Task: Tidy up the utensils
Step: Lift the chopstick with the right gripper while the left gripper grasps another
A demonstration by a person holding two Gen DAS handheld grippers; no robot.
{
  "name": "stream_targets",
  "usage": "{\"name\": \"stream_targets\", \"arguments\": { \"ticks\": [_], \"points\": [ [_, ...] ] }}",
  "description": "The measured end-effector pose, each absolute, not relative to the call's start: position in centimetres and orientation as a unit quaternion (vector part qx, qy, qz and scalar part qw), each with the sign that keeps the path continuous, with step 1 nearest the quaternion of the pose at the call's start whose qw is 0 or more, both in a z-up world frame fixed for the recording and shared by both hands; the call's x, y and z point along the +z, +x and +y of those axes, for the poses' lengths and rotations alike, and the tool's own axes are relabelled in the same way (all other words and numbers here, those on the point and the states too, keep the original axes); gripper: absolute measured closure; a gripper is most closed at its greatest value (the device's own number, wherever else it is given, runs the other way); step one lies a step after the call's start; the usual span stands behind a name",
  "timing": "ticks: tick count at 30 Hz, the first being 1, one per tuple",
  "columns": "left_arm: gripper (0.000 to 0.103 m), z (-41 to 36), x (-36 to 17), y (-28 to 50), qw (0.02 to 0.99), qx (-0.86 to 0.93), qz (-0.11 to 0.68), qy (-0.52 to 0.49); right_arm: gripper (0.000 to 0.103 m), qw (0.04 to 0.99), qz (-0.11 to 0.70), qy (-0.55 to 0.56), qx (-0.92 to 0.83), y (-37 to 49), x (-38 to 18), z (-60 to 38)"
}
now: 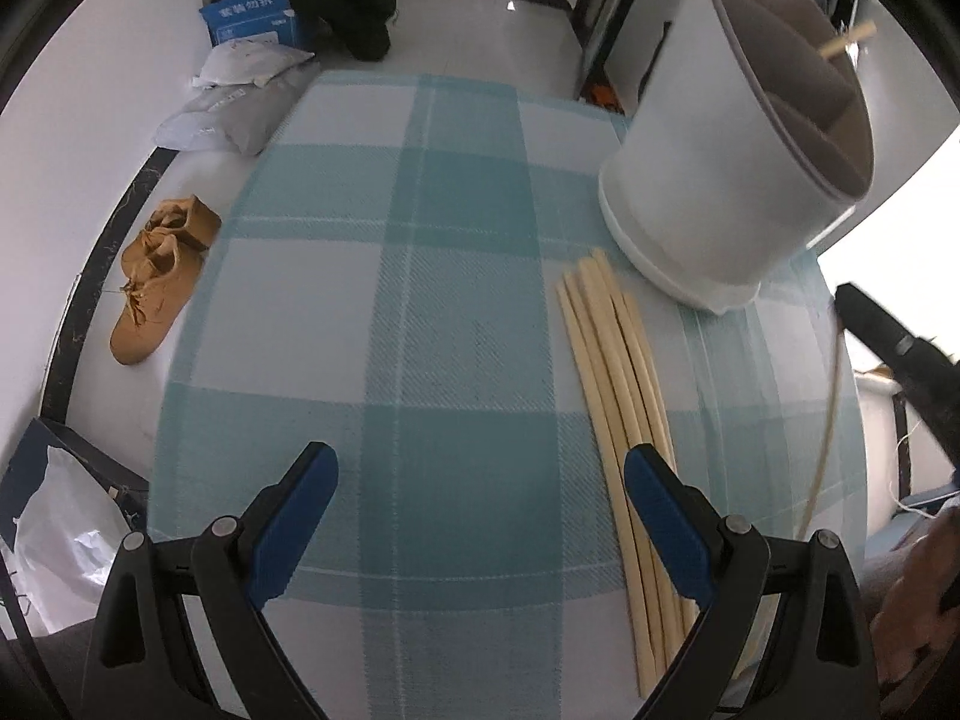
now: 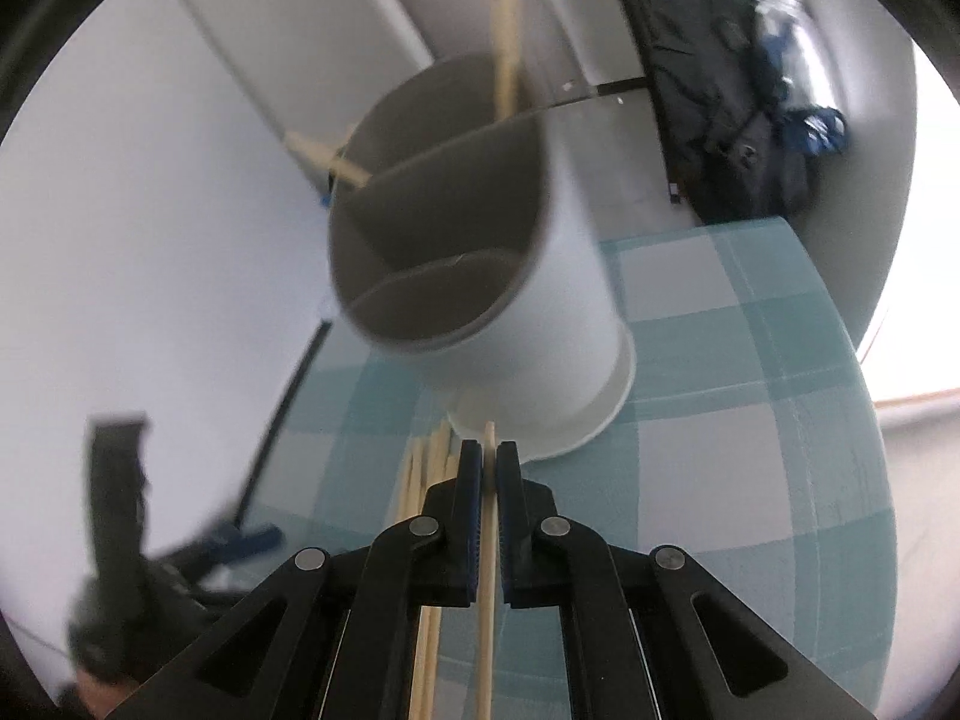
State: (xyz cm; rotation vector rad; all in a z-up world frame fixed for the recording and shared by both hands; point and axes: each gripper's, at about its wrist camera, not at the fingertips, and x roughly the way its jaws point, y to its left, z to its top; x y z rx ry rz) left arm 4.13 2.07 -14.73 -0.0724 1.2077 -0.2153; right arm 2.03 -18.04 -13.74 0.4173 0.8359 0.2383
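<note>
Right tool [image 2: 489, 468] clamped on one chopstick [image 2: 485, 600], tip just short of holder [image 2: 558, 324]. Left tool [image 1: 480, 516] spread wide, empty, over checked bench [image 1: 384, 312]. Remaining chopsticks [image 1: 618, 396] bundled beside holder base. Two sticks already in holder compartments. Shoe [image 1: 159, 282], bags [image 1: 234, 108] on floor.

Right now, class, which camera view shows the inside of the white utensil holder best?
The right wrist view: the white utensil holder opens toward the lens, showing its grey dividers and compartments and chopsticks already inside. The left wrist view shows mostly its outer wall, with only a slanted glimpse of the interior.
</note>
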Motion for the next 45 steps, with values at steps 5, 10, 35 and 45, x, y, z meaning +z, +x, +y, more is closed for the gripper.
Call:
{"name": "stream_targets", "arguments": {
  "ticks": [5, 10, 35, 45],
  "points": [
    [0.009, 1.1, -15.0, 3.9, 0.817, -0.085, 0.571, -0.016, 0.099, 0.885, 0.381, 0.245, 0.107, 1.5, -12.6, -20.3],
    [0.009, 0.1, -15.2, 3.7, 0.818, -0.064, 0.572, 0.007, 0.099, 0.887, 0.368, 0.261, 0.104, 0.1, -11.6, -20.8],
    [0.008, 1.0, -15.8, 6.7, 0.805, -0.017, 0.593, 0.017, 0.099, 0.911, 0.331, 0.225, 0.096, -2.9, -8.9, -21.2],
    [0.032, 0.5, -15.3, 8.5, 0.811, -0.004, 0.585, 0.011, 0.099, 0.913, 0.328, 0.223, 0.094, -2.9, -8.7, -21.4]
  ]
}}
